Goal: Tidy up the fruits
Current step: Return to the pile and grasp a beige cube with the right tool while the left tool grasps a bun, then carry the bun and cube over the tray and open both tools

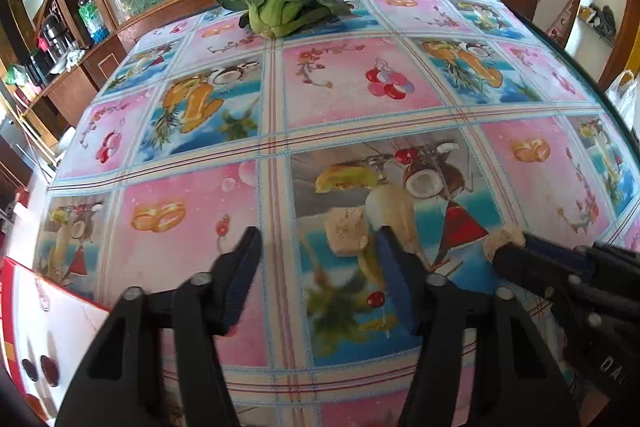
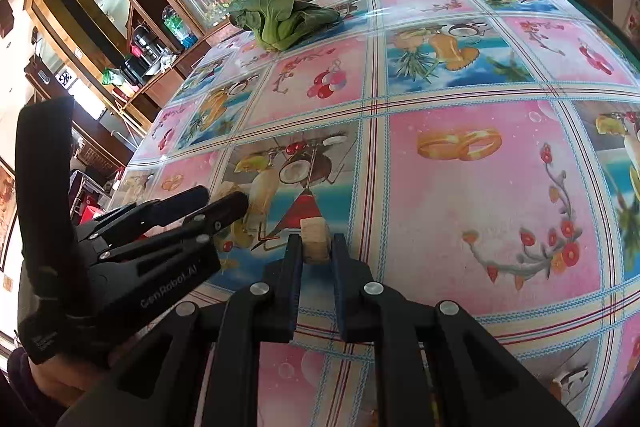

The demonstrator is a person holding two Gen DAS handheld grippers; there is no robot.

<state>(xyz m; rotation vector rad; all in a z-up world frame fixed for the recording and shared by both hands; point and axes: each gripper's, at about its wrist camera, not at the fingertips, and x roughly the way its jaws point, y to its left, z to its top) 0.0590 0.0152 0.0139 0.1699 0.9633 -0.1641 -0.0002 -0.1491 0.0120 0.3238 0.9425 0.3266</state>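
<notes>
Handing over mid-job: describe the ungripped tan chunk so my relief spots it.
On the fruit-print tablecloth, find the near blue coconut panel. The tan chunk sits there, loose between the left hand-held gripper's open fingers; its twin is clamped in the right hand-held gripper.

Pink-and-blue fruit-print tablecloth [image 1: 340,91], green bok choy [image 1: 276,1], tan chunk [image 2: 315,241], black tools

Right gripper [image 2: 316,247] points down at the table, fingers [image 2: 291,267] squeezed tight on a tan chunk [image 2: 314,241]. Left gripper [image 1: 316,247] sits at its 9 o'clock, also tipped down. Its fingers [image 1: 240,267] stand apart w/ nothing pinched between them. A hand [image 2: 60,379] grips the left gripper's handle from below.
</notes>
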